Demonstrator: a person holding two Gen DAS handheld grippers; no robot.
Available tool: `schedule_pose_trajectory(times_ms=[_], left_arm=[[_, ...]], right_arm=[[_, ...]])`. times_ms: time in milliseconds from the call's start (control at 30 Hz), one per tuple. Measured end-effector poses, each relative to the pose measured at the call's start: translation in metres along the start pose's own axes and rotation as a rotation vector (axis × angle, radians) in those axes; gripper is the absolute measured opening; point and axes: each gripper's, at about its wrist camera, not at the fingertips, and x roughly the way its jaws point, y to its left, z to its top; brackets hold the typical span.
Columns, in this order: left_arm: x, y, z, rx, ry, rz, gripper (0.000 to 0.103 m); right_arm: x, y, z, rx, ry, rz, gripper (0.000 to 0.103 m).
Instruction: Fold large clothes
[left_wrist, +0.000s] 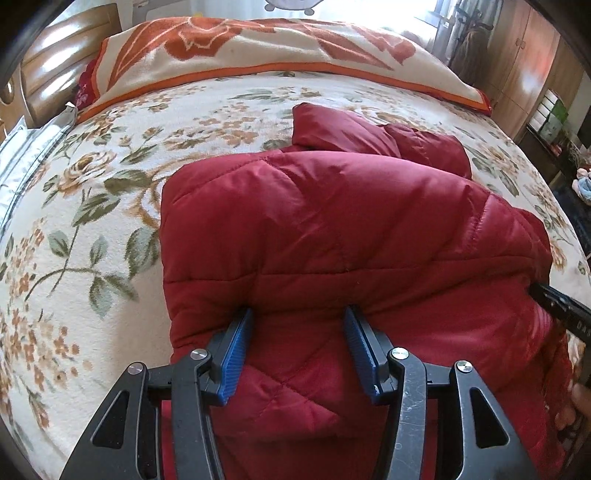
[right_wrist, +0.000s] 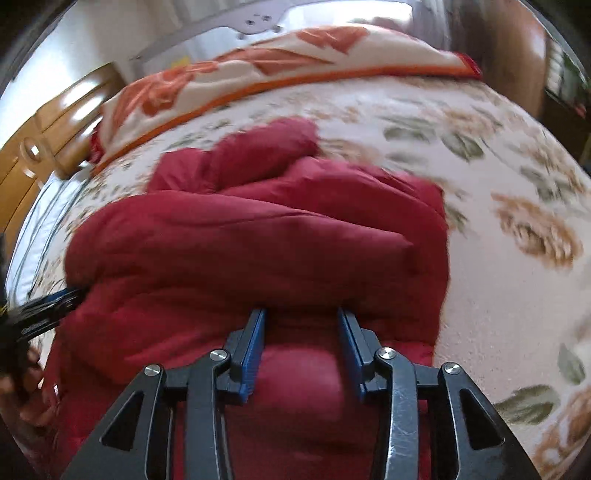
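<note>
left wrist view: the red quilted jacket (left_wrist: 332, 229) lies on the floral bedspread (left_wrist: 92, 221), in the middle of the bed, its body doubled over itself into a thick block.
left claw: the left gripper (left_wrist: 297, 317) points down at the near folded edge; the jaws stand about half apart with a bulge of red padding between them, and the blue pads (left_wrist: 236, 354) look to press into its sides, so it reads as holding the fold.
far end: a sleeve or collar part (left_wrist: 369, 129) pokes out beyond the block, not tucked in.
background: an orange-flowered blanket (left_wrist: 240, 48) lies across the head of the bed.
right wrist view: blurred; the same jacket (right_wrist: 258, 240) fills the centre.
right claw: the right gripper (right_wrist: 301, 314) has its jaws narrowly parted at the near edge, padding bulging up between them; whether the pads (right_wrist: 255, 350) pinch it, i cannot tell.
done: one big fold of the body, by the look of it.
left: likely tucking the loose far part, another fold, then flattening the puffed layers.
</note>
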Motion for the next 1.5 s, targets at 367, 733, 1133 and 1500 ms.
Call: schedule_pose_trajectory(times_ms=[367,733,1133,1500], left_arm=[[0.009,0.000,-0.007,0.012,-0.012,0.019,0.056],[-0.003,0.001,-0.009,0.001,-0.036,0.013,0.059],[0.011,-0.006,-0.005,0.032,0.006,0.065,0.064],[0.010,-0.007,-0.006,0.052,0.012,0.062,0.067]], right_arm=[[0.019,-0.005,-0.004,0.002,0.035,0.002,0.038],[0.022,-0.001,-0.005,-0.018,0.034,-0.006,0.038],[-0.014,0.006,0.003,0.034,0.033,-0.013,0.046],[0.016,0.010,-0.009,-0.031,0.070,-0.010,0.052]])
